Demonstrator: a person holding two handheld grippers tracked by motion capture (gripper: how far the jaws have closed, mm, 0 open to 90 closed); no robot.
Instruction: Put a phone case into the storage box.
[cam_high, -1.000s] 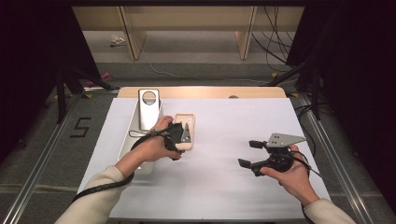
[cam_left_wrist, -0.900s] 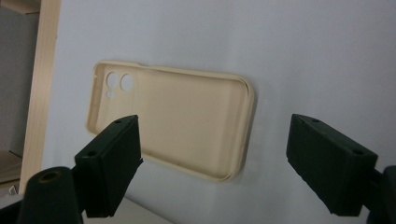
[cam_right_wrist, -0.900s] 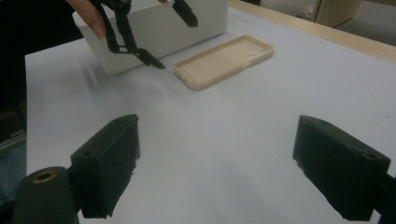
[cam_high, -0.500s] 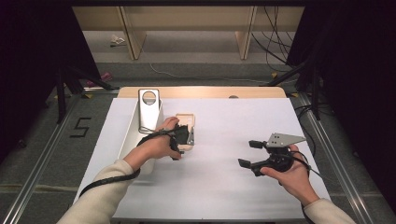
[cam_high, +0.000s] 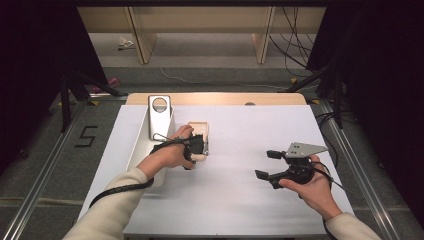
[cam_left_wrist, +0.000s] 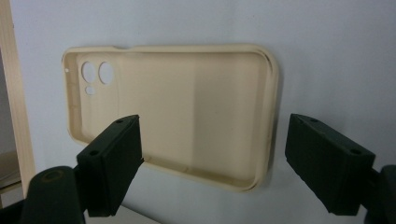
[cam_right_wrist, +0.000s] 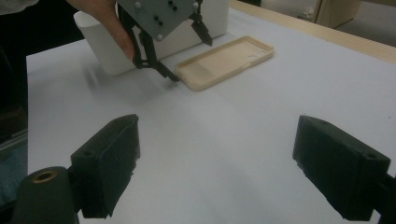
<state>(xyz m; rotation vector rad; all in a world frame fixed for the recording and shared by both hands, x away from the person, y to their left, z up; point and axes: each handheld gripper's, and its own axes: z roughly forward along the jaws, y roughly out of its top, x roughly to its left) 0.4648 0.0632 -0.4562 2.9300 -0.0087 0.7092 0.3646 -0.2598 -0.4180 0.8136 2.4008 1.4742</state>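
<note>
Phone case (cam_high: 200, 136), beige and lying hollow side up, sits left of the table's (cam_high: 240, 200) middle in the high view, just right of a white bin (cam_high: 145, 150) holding a metal stand (cam_high: 160, 116). The left claw (cam_high: 196, 146) hangs over the case's near end; the right claw (cam_high: 267, 165) waits well apart to the right, jaws spread and empty.

From the left gripper view, the case (cam_left_wrist: 187, 107) lies between the wide-apart jaws, neither pad touching it yet. It looks light, thin and somewhat flexible, so pinching across its raised side rims near one end seems safest.

In the right gripper view, its own jaws stand apart over bare table, with the case (cam_right_wrist: 226, 59) far off.
</note>
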